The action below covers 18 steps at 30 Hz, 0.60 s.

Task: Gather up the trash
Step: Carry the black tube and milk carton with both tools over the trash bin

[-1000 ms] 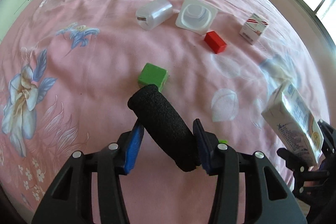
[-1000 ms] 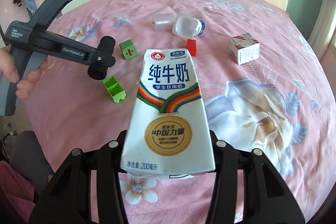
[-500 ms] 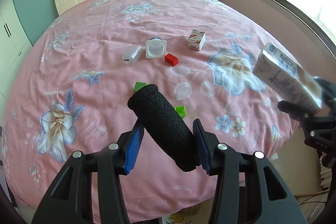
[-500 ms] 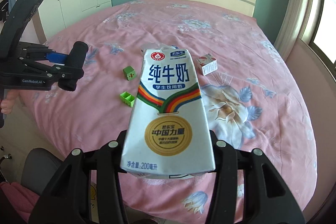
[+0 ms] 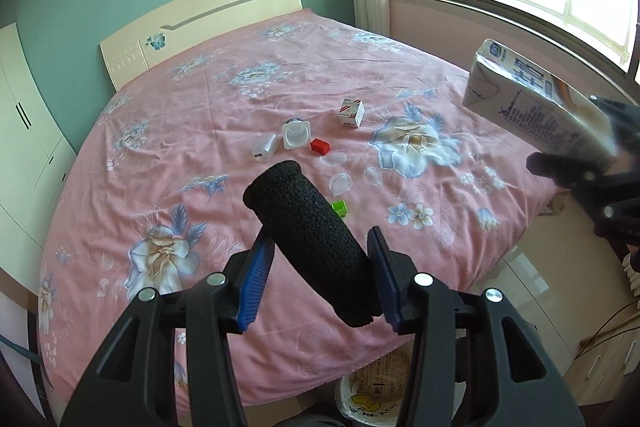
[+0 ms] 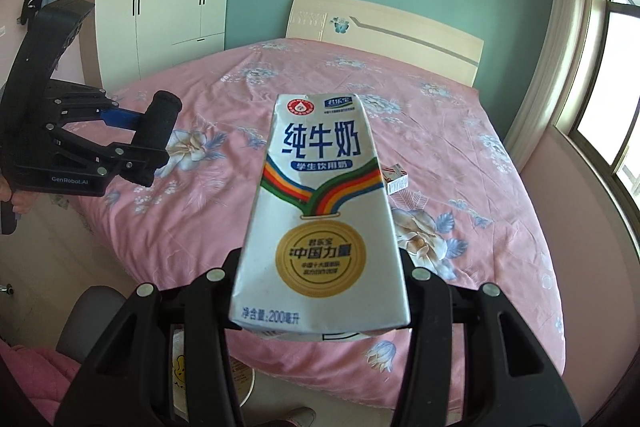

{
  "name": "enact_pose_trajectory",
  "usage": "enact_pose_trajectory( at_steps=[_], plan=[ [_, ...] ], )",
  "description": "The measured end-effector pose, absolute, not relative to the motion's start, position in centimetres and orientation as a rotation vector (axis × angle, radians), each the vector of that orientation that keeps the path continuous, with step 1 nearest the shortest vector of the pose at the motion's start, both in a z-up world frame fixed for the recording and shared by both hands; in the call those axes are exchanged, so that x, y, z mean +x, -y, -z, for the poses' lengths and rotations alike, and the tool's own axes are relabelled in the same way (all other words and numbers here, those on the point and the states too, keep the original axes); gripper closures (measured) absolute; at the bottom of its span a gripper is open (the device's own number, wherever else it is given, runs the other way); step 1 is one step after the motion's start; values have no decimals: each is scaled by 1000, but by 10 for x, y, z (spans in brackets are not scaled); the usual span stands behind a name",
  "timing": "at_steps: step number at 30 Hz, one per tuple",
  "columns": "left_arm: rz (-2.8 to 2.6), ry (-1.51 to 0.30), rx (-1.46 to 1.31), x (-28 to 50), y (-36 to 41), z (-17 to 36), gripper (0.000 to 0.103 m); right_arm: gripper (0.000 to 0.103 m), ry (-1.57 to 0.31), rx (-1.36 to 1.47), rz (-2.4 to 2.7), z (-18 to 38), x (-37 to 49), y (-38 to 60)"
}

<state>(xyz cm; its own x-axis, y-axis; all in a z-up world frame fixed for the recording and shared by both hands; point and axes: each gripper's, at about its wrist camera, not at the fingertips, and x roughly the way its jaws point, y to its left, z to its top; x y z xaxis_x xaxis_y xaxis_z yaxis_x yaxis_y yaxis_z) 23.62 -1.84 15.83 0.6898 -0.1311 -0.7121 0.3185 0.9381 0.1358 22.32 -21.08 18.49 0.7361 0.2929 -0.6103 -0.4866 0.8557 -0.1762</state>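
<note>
The left tongs (image 5: 320, 259) are clamped on a black foam roll (image 5: 308, 239), a thick cylinder with a rough, spongy surface. It lies slanted between the two blue pads (image 5: 256, 279), with its far end sticking out forward and to the left.

The right tongs (image 6: 320, 291) are clamped on a milk carton (image 6: 320, 227). The carton is white, tall and a little narrower at the top. On the front it has big blue Chinese characters, a band of rainbow stripes and a round gold seal, with a small red mark near the top edge. The tongs grip it at its lower part, and in the left wrist view the carton (image 5: 532, 107) is seen tilted in the air, off the right side of the bed (image 5: 200, 115).

Both tongs are held above the foot end of the bed, away from the things that lie on it. The bed has a pink sheet with blue and white flowers. On it lie together a pale plastic bottle (image 5: 265, 149) on its side, a clear plastic cup (image 5: 295, 135) and a small red block (image 5: 320, 146). A white box with red stripes (image 5: 352, 113) stands a little to the right of them, and a small green piece (image 5: 340, 207) lies nearer, just beside the foam roll in the view. On the floor at the foot of the bed, a round bin (image 5: 376, 395) with a pale lining shows partly.
</note>
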Motion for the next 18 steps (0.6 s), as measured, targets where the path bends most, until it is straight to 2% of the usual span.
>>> enact_pose_trajectory(
  at_steps=[7, 18],
  plan=[
    [284, -741, 293, 188, 15, -161, 53, 55, -584, -366, -464, -192, 180, 197],
    [303, -768, 324, 150, 6, -132, 53, 55, -593, -386, -503, -171, 140, 180]
  ],
)
